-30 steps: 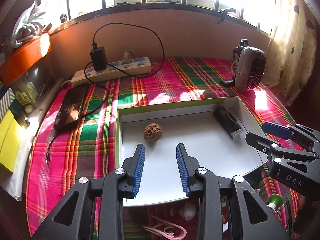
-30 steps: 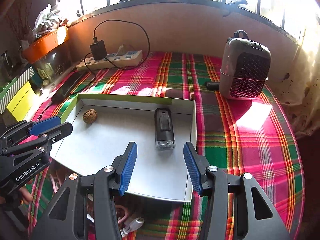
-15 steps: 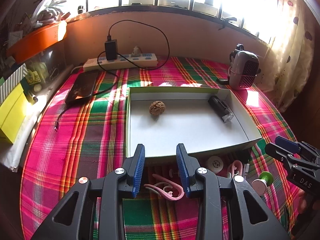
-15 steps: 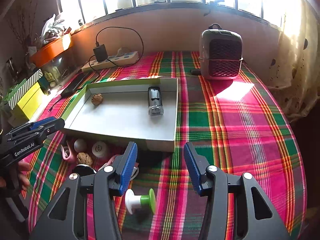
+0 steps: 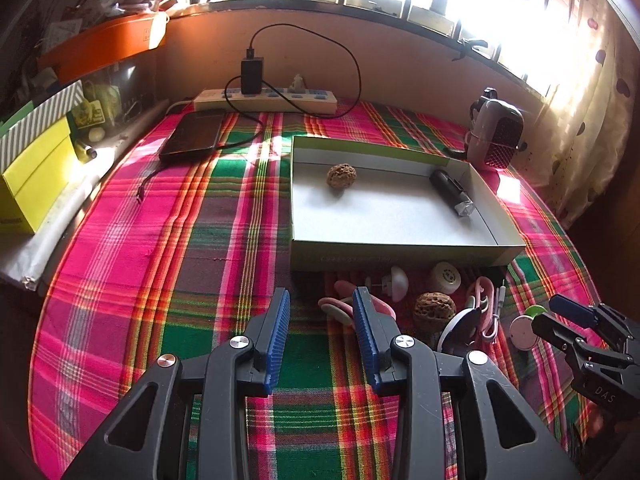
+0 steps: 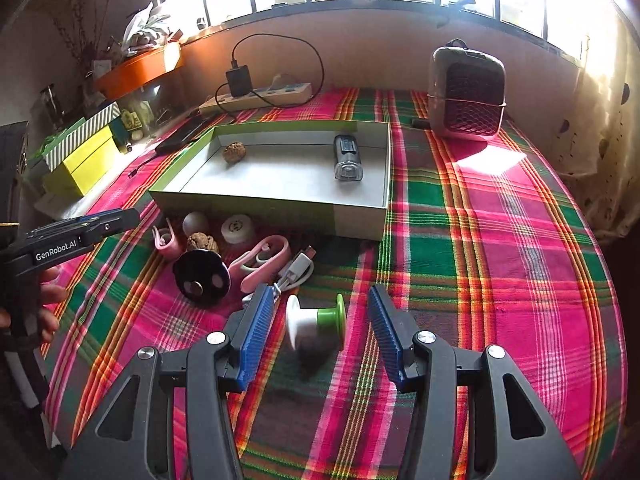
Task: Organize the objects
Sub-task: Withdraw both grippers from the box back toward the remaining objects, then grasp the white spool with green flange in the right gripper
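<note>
Spool (image 6: pixel 316 326) sits w/in right gripper (image 6: pixel 318 322), jaws apart, empty; may roll off-centre. Left gripper (image 5: pixel 322 338) likewise open, holding nothing.

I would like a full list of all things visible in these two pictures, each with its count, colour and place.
box: 1, green outside, white inside, middle of cloth
walnuts: 2, brown; one in the box, one before it
black device: 1, in the box, right side
spool: 1, white and green, between right claw's fingers, untouched
pink clips: several, before the box
white round pieces: 2, before the box
black disc: 1, before the box
power strip: 1, cream, by wall
heater: 1, grey, far right
tablecloth: 1, pink-green plaid
left claw: open, empty
right claw: open
</note>
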Motion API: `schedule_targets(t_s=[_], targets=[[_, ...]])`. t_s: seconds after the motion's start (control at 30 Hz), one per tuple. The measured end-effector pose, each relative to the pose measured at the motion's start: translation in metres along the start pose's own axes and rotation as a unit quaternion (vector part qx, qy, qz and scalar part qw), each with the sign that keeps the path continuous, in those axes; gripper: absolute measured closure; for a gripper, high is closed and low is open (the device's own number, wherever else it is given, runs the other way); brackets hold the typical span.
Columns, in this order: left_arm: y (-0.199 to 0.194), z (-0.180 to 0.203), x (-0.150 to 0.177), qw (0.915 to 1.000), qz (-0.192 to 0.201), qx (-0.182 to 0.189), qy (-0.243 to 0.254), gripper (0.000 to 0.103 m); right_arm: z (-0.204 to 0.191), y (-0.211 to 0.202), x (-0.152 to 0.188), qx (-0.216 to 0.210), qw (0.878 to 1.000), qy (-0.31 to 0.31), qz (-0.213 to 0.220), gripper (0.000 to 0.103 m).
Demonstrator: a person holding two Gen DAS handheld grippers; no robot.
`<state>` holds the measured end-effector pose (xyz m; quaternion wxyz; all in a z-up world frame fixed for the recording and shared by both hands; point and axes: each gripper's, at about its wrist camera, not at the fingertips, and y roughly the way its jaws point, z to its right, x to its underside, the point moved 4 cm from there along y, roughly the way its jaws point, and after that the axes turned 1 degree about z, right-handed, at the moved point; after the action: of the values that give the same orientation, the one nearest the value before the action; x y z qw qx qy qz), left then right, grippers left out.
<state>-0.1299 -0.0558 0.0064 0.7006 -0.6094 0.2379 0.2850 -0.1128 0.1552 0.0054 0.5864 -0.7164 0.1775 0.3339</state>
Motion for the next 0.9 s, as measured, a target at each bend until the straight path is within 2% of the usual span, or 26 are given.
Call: schedule_targets(t_s=[0.4,0.83,0.9], targets=[[0.006,0.0,0.018,0.9996,-0.024,0.014,-0.007,0.072,-0.004,0.016,0.014,0.022,0.999,-0.016,-0.027,0.052],[0.01,0.016,0.02,0.999,-0.034,0.028,0.008,0.072,-0.002,0.022,0.018,0.034,0.998,-0.022,-0.038,0.053],[0.011,0.019,0.02,0.9989,-0.036,0.028,0.01,0.072,-0.002,0.021,0.018,0.035,0.998,-0.021,-0.036,0.061]])
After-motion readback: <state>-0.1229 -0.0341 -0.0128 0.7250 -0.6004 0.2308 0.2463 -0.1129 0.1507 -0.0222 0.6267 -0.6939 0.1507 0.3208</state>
